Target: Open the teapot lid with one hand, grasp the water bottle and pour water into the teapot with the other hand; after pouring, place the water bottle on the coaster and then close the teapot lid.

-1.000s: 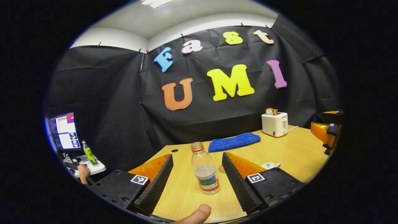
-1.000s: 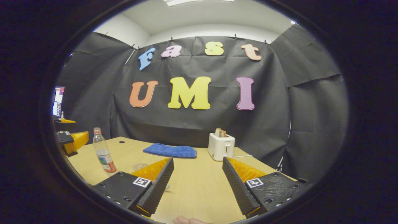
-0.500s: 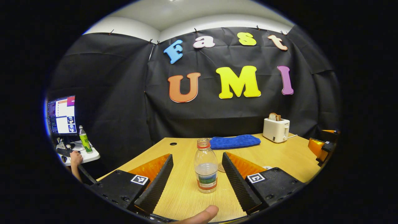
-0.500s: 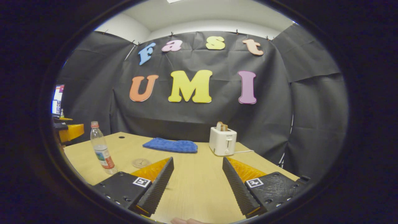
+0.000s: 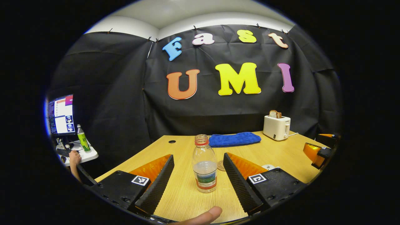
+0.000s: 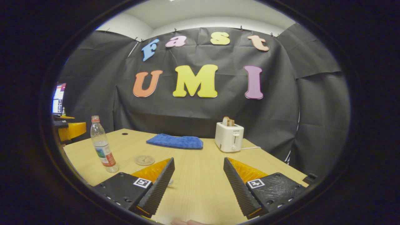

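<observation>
The table (image 5: pixel 275 151) has a light wood-grain top with a smooth, matt finish. The water bottle (image 5: pixel 204 164) is clear, glossy plastic with a printed label band. The towel (image 5: pixel 234 138) is blue, fuzzy cloth. The toaster (image 6: pixel 229 141) has a smooth white plastic shell. The left gripper's fingers (image 5: pixel 156 187) carry ribbed, matt faces.

Bottle (image 5: pixel 204 164) stands near on the tabletop (image 5: pixel 281 153), coaster (image 5: pixel 221 165) just behind, cloth (image 5: pixel 234 139) farther back, toaster (image 5: pixel 276 126) far right.
</observation>
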`<move>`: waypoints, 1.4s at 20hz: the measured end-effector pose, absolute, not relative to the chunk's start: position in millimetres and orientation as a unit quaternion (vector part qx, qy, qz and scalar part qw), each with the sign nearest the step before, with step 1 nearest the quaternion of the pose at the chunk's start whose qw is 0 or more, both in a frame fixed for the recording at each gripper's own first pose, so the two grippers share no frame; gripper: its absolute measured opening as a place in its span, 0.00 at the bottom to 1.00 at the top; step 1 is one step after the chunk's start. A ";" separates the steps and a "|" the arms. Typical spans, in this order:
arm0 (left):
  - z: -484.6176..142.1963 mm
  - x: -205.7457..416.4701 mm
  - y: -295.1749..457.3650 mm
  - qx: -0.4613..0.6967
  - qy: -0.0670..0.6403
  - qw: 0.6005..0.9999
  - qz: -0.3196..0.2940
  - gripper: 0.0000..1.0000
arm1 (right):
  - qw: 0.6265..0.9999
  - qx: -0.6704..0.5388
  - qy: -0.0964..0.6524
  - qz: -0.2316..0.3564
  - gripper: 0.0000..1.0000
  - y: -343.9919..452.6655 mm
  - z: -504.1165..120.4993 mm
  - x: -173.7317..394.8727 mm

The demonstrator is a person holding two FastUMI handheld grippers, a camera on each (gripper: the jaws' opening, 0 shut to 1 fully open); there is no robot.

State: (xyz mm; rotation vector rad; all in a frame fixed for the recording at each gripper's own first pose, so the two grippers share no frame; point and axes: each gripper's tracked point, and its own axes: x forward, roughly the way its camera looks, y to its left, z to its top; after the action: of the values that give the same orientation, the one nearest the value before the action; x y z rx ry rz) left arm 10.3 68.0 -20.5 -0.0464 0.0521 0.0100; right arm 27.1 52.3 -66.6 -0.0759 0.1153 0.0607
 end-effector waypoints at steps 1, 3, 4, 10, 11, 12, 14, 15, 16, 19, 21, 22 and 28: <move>-18.4 10.5 67.6 -0.027 0.023 0.999 0.003 0.99 | 0.997 -0.037 0.061 0.035 0.95 55.7 -72.4 29.5; -17.8 10.9 68.9 -0.032 0.020 0.999 0.000 0.99 | 0.996 -0.032 0.068 0.041 0.95 63.1 -83.3 35.6; -16.3 10.0 70.7 -0.033 0.018 0.999 0.000 0.99 | 0.996 -0.029 0.073 0.044 0.95 68.9 -89.2 38.7; -15.6 11.7 88.6 -0.043 0.013 0.999 0.005 0.99 | 0.993 -0.028 0.087 0.080 0.98 113.5 -110.5 56.4; -14.1 11.2 92.0 -0.043 0.008 0.999 0.004 0.99 | 0.992 -0.029 0.091 0.086 0.95 121.1 -114.9 59.7; -12.5 11.1 95.8 -0.043 0.005 0.999 0.005 0.99 | 0.991 -0.030 0.094 0.089 0.95 128.3 -118.3 62.9; -13.5 12.1 107.1 -0.049 0.003 0.999 0.015 0.99 | 0.991 -0.033 0.097 0.091 0.94 140.2 -123.5 72.0; -15.4 11.7 111.7 -0.053 0.004 0.998 0.019 0.99 | 0.990 -0.037 0.099 0.091 0.88 147.1 -126.5 75.4; -16.5 11.9 114.6 -0.057 0.005 0.998 0.021 0.99 | 0.990 -0.043 0.100 0.091 0.85 152.3 -128.4 78.9; -20.1 17.0 118.7 -0.061 0.008 0.998 0.024 0.99 | 0.988 -0.058 0.111 0.088 0.80 164.8 -140.9 88.2; -24.8 19.4 122.5 -0.063 0.014 0.998 0.026 0.99 | 0.987 -0.050 0.121 0.090 0.64 172.8 -148.6 91.4; -26.0 19.7 125.6 -0.063 0.014 0.998 0.029 0.99 | 0.988 -0.046 0.120 0.088 0.63 174.7 -148.6 92.5; -28.5 22.8 128.4 -0.060 0.016 0.998 0.030 0.99 | 0.990 -0.038 0.112 0.081 0.36 178.3 -146.9 98.2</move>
State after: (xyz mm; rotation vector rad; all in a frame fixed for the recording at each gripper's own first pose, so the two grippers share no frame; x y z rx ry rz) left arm 22.8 128.4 -28.5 -0.1194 0.0324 0.0609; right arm 98.2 178.3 -146.9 -0.0768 0.2256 0.1633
